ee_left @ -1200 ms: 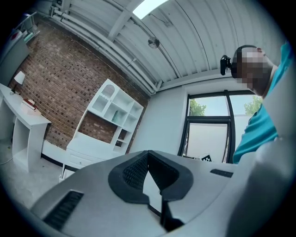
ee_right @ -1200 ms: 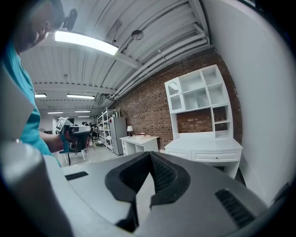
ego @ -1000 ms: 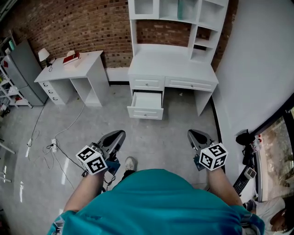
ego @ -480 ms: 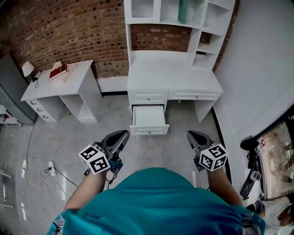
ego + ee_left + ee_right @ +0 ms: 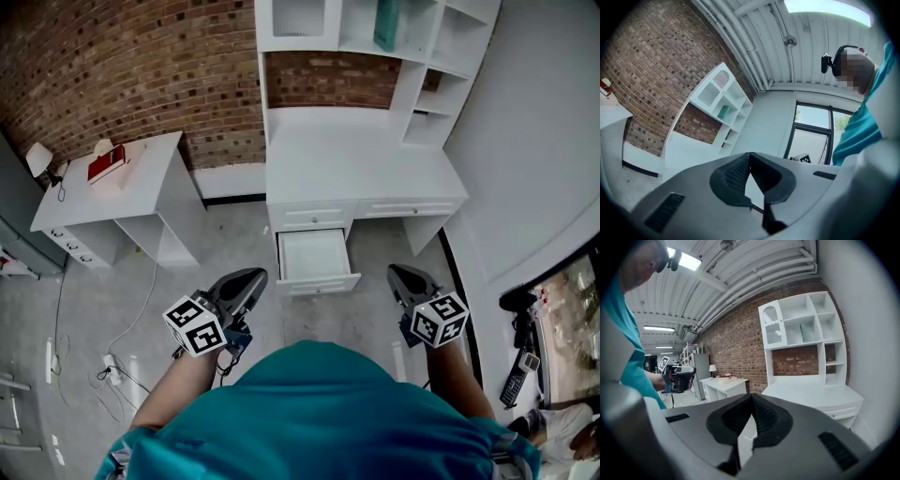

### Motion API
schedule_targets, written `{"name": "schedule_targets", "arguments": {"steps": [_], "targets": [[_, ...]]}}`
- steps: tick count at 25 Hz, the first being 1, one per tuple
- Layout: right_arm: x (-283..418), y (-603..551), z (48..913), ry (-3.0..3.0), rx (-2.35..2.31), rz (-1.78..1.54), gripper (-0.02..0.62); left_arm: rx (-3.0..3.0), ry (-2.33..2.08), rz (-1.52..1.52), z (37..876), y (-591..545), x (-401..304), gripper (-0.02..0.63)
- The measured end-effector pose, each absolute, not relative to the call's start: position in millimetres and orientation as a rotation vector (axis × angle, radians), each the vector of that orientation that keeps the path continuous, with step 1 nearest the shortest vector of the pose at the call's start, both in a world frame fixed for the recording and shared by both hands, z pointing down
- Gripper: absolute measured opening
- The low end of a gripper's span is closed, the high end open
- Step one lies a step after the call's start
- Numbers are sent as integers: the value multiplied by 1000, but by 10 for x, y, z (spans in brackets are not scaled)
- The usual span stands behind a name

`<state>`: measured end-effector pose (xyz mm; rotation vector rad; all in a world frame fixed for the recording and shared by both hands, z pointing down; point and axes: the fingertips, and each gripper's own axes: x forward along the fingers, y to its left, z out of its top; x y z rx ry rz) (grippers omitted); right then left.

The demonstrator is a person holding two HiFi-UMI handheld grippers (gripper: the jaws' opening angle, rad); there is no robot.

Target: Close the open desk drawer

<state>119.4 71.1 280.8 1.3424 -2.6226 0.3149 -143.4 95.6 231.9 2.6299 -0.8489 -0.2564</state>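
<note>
Smooth white drawer [image 5: 317,258] (boxy, open), rough brick wall [image 5: 122,75]

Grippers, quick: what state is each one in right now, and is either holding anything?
Left gripper: closed, holding nothing.
Right gripper: closed, holding nothing.
</note>
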Motion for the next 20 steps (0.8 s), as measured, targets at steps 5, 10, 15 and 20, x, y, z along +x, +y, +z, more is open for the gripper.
{"name": "schedule_targets", "arguments": {"steps": [5,10,15,20], "targets": [[1234,349,2931,-2602,1344,366,20,2592,-859,-237,2425,605,-1460,12],[1378,-112,3086,-2618,1283,394,20,2571,-899,-214,2540,210,-1273,12],[1705,-806,3169,-2679,1160,350,20,2549,-1022,-201,2625,-327,-906,12],[1909,-1450,3314,-2719,993,334,20,2455,-1113,-216,2773,-815,-510,12]]}}
